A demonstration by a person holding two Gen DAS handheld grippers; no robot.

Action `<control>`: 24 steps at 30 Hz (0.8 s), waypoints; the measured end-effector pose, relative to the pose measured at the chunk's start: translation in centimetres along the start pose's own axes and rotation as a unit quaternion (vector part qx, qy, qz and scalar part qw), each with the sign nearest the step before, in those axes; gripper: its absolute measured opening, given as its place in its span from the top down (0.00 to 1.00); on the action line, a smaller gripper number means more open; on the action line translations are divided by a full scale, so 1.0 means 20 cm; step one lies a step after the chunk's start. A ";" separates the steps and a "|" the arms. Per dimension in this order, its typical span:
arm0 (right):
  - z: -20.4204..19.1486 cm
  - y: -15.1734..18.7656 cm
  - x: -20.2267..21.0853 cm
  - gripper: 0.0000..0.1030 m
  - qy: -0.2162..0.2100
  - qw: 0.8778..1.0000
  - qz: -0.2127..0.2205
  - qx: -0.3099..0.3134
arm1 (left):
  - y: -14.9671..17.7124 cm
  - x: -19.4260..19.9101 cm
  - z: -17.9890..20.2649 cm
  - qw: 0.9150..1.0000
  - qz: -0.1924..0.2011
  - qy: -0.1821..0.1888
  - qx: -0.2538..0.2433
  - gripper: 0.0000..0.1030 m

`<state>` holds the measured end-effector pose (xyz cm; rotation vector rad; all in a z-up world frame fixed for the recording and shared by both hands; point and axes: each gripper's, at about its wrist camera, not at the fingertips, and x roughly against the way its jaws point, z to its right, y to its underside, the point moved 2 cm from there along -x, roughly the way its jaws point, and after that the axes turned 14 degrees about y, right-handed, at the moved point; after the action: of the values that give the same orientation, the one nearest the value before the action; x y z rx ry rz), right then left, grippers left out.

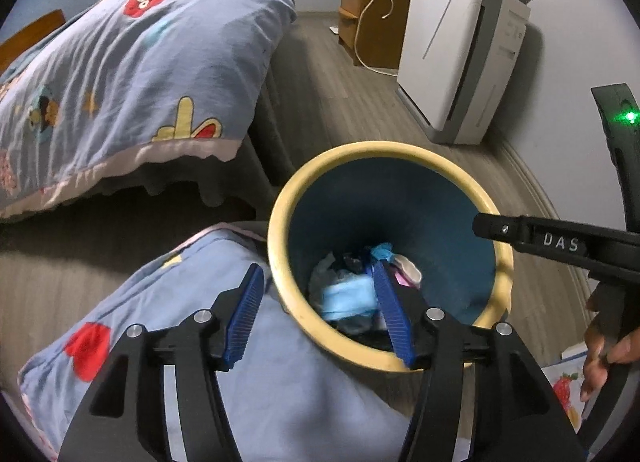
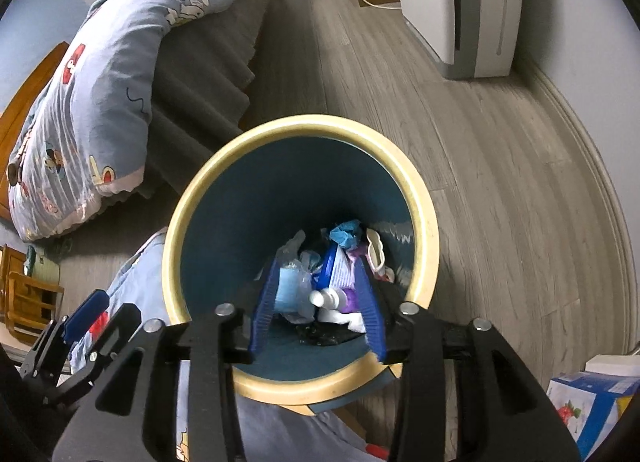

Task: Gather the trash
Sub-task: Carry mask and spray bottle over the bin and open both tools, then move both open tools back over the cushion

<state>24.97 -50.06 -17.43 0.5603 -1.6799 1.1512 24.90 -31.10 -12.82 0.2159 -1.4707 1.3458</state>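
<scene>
Right claw (image 1: 492,228) (lettered "DAS")

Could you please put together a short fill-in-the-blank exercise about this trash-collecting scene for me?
1. The trash bin has a cream rim and a dark ____ inside.
2. The bin stands on a ____ floor.
3. Both the left hand-held gripper and the right hand-held gripper have their fingers ____.
4. The small white bottle lies ____ the bin.

Missing words: blue; wooden; open; inside
</scene>
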 end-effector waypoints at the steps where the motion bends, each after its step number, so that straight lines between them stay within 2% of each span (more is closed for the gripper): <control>1: 0.00 0.00 0.00 0.48 0.001 1.000 0.001 0.001 | 0.00 0.00 0.00 1.000 -0.001 -0.001 0.002 0.37; 2: -0.01 0.00 0.01 0.45 0.003 1.000 0.002 0.003 | 0.01 0.01 -0.01 1.000 -0.001 -0.003 0.004 0.30; 3: -0.01 0.00 0.02 0.38 0.005 1.000 0.004 0.004 | 0.02 0.03 -0.02 1.000 0.003 -0.006 0.004 0.18; 5: -0.02 0.00 0.04 0.26 0.007 1.000 0.009 0.004 | 0.03 0.06 -0.03 1.000 0.016 -0.008 0.003 0.12; 7: -0.02 0.00 0.07 0.09 0.007 1.000 0.017 0.002 | 0.05 0.09 -0.04 1.000 0.018 -0.012 0.005 0.09; 9: -0.02 0.00 0.11 0.06 0.008 1.000 0.024 0.001 | 0.07 0.11 -0.05 1.000 0.017 -0.014 0.008 0.09; 15: -0.04 0.00 0.24 0.06 0.037 0.998 0.044 0.023 | 0.15 0.29 -0.07 0.999 0.024 -0.024 0.001 0.07; 19: -0.08 0.01 0.36 0.06 0.047 0.996 0.068 0.043 | 0.22 0.47 -0.11 0.998 0.035 -0.053 -0.018 0.06; 24: -0.17 0.09 0.52 0.06 0.038 0.993 0.092 0.065 | 0.31 0.70 -0.21 0.996 0.047 -0.076 -0.005 0.06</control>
<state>20.94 -44.66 -8.62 0.4433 -1.6241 1.4056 17.08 -18.69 -6.72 0.2498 -1.6303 1.4233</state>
